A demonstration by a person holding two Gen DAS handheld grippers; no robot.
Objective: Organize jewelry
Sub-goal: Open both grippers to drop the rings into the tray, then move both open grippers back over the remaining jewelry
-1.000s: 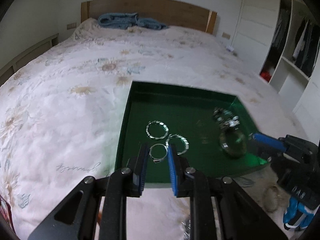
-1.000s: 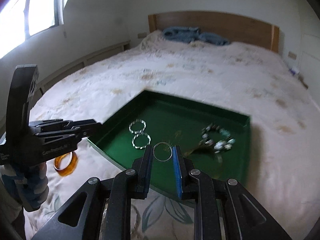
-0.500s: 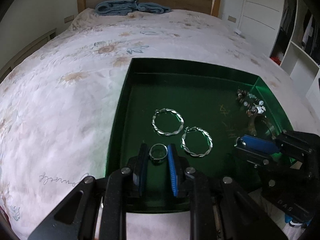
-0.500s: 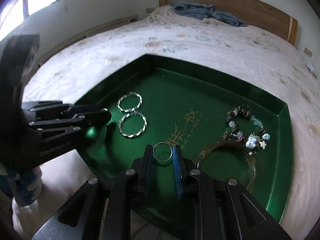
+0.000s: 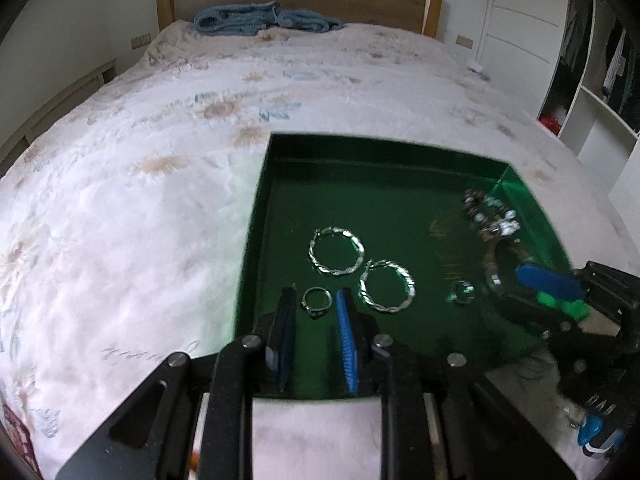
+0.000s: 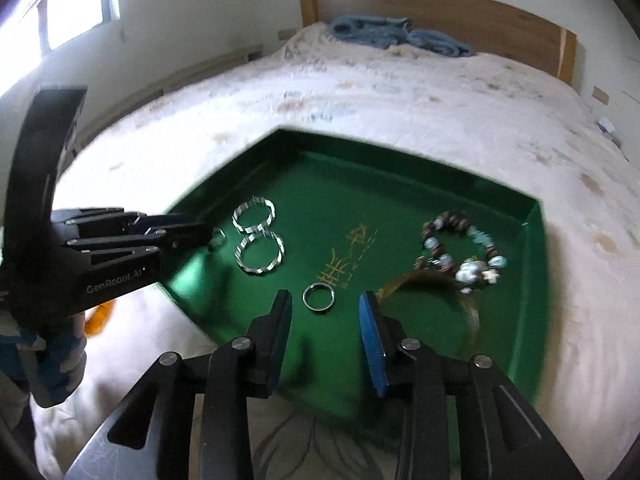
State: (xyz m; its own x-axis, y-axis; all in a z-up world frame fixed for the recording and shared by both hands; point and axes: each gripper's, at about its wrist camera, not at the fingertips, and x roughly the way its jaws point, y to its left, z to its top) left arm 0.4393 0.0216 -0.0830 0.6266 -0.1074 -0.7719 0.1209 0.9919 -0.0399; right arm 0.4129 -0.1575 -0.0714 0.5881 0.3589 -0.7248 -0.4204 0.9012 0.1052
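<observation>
A plain ring lies flat on the floor of the green tray, close to the near edge. The right gripper straddles it. Its jaws have just been opening and now stand well clear of the band on both sides, so the ring sits between them untouched: a release, by the look of it.

From that ring, as the right wrist view shows it, the two twisted hoops lie at ten o'clock, touching each other. The beaded bracelet is at two o'clock, and an amber bangle curves away at three o'clock with its near end just beside the right jaw.

At nine o'clock the left gripper reaches in over the tray's left side with a stone-set ring between its narrowly set jaws. Motion blur leaves it unclear whether the pads grip that ring or merely flank it; it may be resting on the tray already. The tray itself sits on a flowered bedspread.

The step in hand appears to be setting rings down in the tray. The right gripper's next move calls for a straight lift without brushing the band or the bangle. The left needs its jaws parted enough to free its ring beside the hoops.
</observation>
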